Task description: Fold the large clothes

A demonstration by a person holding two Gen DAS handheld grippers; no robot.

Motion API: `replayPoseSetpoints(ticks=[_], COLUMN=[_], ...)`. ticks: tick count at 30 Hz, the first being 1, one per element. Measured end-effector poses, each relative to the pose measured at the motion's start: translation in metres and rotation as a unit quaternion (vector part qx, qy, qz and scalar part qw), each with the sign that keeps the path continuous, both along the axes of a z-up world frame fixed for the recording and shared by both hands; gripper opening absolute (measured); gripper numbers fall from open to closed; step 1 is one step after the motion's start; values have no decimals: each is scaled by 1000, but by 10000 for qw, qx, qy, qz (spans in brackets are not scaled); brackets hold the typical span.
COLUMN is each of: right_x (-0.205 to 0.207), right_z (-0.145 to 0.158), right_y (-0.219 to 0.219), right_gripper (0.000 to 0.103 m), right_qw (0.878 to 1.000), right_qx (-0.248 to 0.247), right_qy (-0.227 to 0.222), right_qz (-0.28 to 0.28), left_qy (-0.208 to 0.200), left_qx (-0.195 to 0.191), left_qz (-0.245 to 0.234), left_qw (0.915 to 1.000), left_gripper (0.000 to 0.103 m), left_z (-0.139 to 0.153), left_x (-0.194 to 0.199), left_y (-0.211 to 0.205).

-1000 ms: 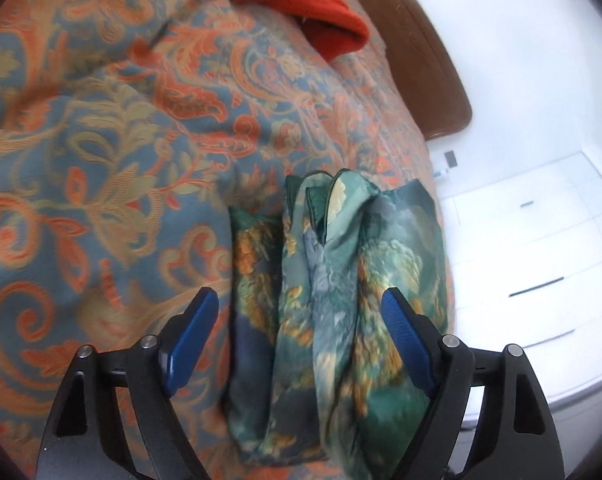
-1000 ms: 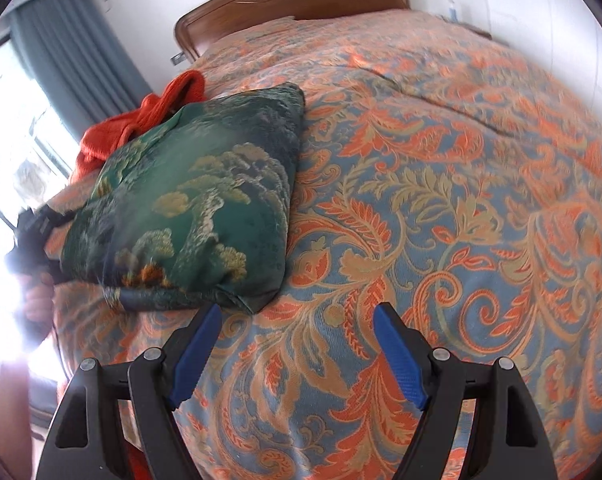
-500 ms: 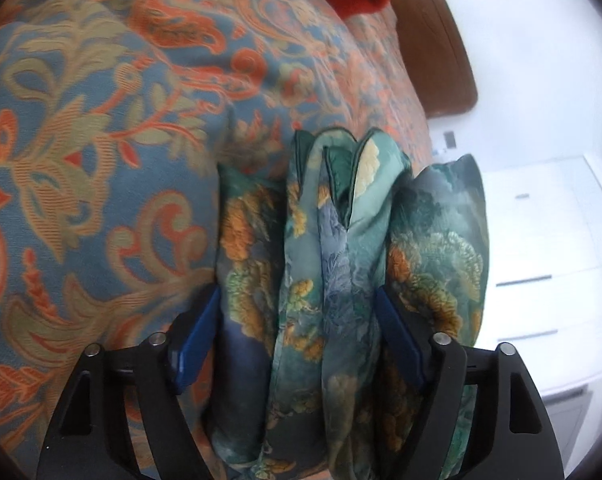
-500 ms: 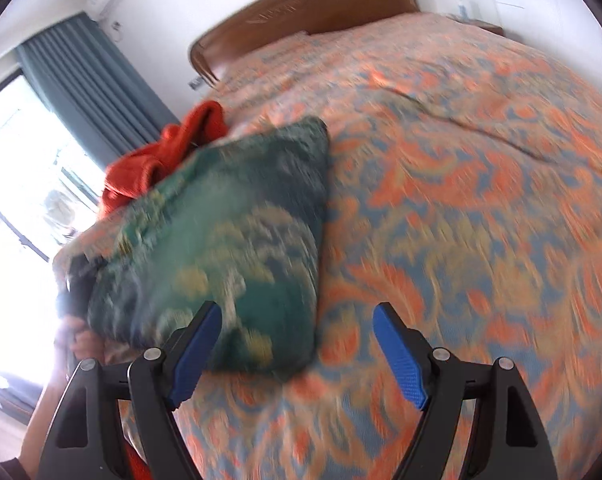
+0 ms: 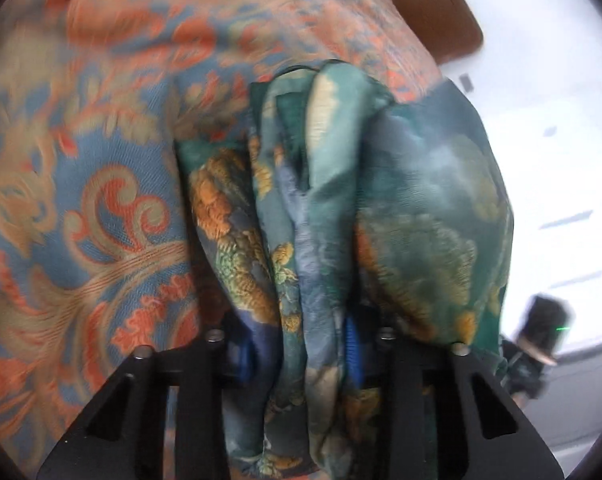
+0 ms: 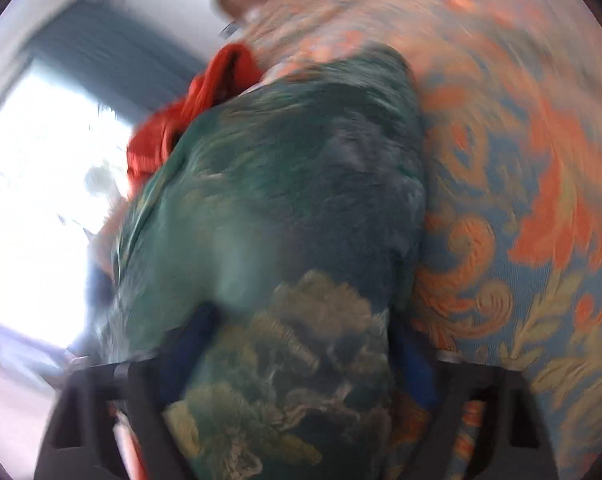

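A folded green garment with a tree print (image 5: 421, 208) lies on the orange and blue bedspread (image 5: 101, 200). My left gripper (image 5: 297, 348) is closing, and its blue pads pinch the bunched middle folds at this end; other folds bulge out on both sides. In the right wrist view the garment's other end (image 6: 301, 184) fills the gap of my right gripper (image 6: 301, 356). Its jaws are closing but still stand wide, one along each side of the thick stack. That view is badly blurred.
A red garment (image 6: 205, 92) lies bunched behind the green one, near the wooden headboard (image 5: 441, 12). White drawers (image 5: 561, 220) stand past the bed's edge. A bright window (image 6: 33, 200) and a blue curtain (image 6: 113, 48) are on the left. Bedspread (image 6: 521, 200) stretches away to the right.
Both grippers moved in onto the green garment's ends. The left jaws went from wide open around the folds to pinched on them. The right jaws now straddle the stack and have narrowed a little.
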State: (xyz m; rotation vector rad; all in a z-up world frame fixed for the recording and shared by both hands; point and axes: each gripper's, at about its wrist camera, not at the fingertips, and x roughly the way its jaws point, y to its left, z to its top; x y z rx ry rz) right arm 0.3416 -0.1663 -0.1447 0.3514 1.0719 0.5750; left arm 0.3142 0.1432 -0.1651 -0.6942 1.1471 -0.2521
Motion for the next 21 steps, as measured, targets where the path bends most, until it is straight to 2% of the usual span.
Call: replayPoseSetpoints(ticks=[1, 4, 8, 13, 17, 19, 21], right_x=[-11, -38, -59, -57, -32, -10, 16], right_z=[15, 42, 61, 99, 121, 130, 135], right_y=[15, 36, 34, 29, 19, 14, 8], right_gripper=[63, 57, 56, 56, 56, 56, 56], right_qw=[9977, 9847, 9791, 9715, 9648, 9620, 9605], right_qx=[-503, -1201, -1214, -1076, -1080, -1066, -1052], right_qy=[-381, -1130, -1570, -2085, -2393, -2514, -2576], right_qz=[244, 556, 435, 323, 188, 77, -31], left_qy=[-118, -478, -967, -1412, -1623, -1715, -1737], left_qx=[193, 360, 401, 490, 480, 540, 593], left_qz=[-65, -182, -332, -428, -394, -409, -439], left_qw=[9997, 9980, 9940, 9878, 9848, 9829, 9820], left_gripper=[31, 30, 30, 30, 30, 30, 30], left_z=[11, 37, 76, 115, 134, 141, 142], left_x=[-4, -15, -21, 10, 52, 81, 93], left_y=[-7, -17, -29, -47, -53, -61, -55])
